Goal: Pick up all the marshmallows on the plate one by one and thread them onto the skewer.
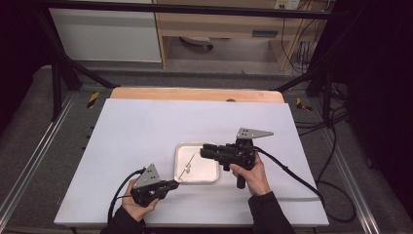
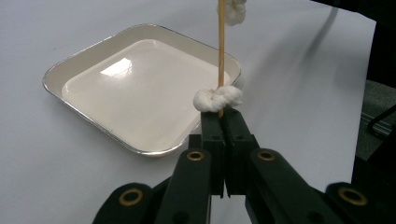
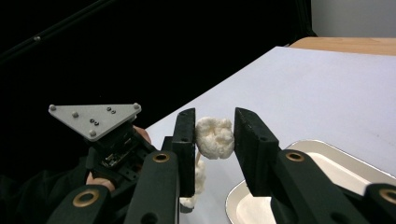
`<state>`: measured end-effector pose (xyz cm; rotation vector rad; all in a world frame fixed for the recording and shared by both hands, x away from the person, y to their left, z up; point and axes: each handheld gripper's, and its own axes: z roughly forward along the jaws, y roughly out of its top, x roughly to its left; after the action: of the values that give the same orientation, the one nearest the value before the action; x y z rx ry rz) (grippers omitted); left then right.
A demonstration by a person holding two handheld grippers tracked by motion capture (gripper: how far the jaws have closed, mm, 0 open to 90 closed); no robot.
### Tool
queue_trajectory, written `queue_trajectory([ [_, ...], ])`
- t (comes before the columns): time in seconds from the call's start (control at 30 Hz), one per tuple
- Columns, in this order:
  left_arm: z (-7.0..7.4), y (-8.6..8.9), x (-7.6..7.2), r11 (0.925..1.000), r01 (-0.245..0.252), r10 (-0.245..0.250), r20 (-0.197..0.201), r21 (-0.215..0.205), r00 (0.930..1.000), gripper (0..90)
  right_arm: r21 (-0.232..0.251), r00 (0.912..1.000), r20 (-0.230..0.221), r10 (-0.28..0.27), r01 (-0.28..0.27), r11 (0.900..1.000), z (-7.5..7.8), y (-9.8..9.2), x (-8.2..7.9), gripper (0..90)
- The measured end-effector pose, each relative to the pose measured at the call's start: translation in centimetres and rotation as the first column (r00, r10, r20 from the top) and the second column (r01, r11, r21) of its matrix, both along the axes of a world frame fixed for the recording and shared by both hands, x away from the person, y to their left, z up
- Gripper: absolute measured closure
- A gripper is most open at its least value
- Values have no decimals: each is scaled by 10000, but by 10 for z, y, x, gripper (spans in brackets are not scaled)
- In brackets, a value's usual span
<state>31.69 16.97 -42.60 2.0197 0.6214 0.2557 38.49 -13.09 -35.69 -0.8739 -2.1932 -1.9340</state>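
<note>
I hold the wooden skewer point(image 2: 221, 51) by its lower end in the left gripper point(image 2: 220, 122), whose jaws are clenched tight on the stick. In the left gripper view the skewer rises almost straight toward 12 o'clock from the jaw tips; in the high view its long axis runs from the left gripper point(image 1: 176, 184) at about 7 o'clock up toward 1 o'clock, slanting over the white tray point(image 1: 212, 173).

One white puffy piece point(image 2: 218, 98) sits low on the skewer, just above the left jaws. A second white piece point(image 3: 214, 136) is at the upper end, between the jaws of the right gripper point(image 3: 214, 140). Those jaws stand partly closed around it; the pad at 3 o'clock appears to touch it, the one at 9 o'clock is close, so I judge this a light grasp on the piece.

Step in hand, as I judge it: stripping the pieces off the skewer over the tray point(image 2: 140, 88), upper piece first.

Next move calls for:
1. Keeping the left grip firm and the skewer steady
2. Drawing the right gripper along the skewer's axis, off its free tip, without bending the stick
3. Releasing the piece over the tray, which lies at 3 o'clock of the left hand point(image 1: 139, 204)
</note>
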Motion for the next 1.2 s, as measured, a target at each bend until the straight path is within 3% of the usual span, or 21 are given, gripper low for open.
queue_trajectory([
  [0.2,0,-1,-1,9999,97,-97,47,35,9999,885,44,9999,-43,110,-110,9999,2,5,1,701],
  [0.57,0,-2,-1,9998,195,-196,101,92,9998,885,-439,9977,-444,506,-526,9977,-7,14,1,734],
  [0.8,0,-1,-1,9999,128,-129,48,113,9999,885,-568,9979,-337,562,-580,9967,-9,15,0,795],
  [1.2,-1,-2,1,9996,-127,135,-299,245,9995,886,-634,9993,92,362,-356,9974,-7,13,-1,768],
])
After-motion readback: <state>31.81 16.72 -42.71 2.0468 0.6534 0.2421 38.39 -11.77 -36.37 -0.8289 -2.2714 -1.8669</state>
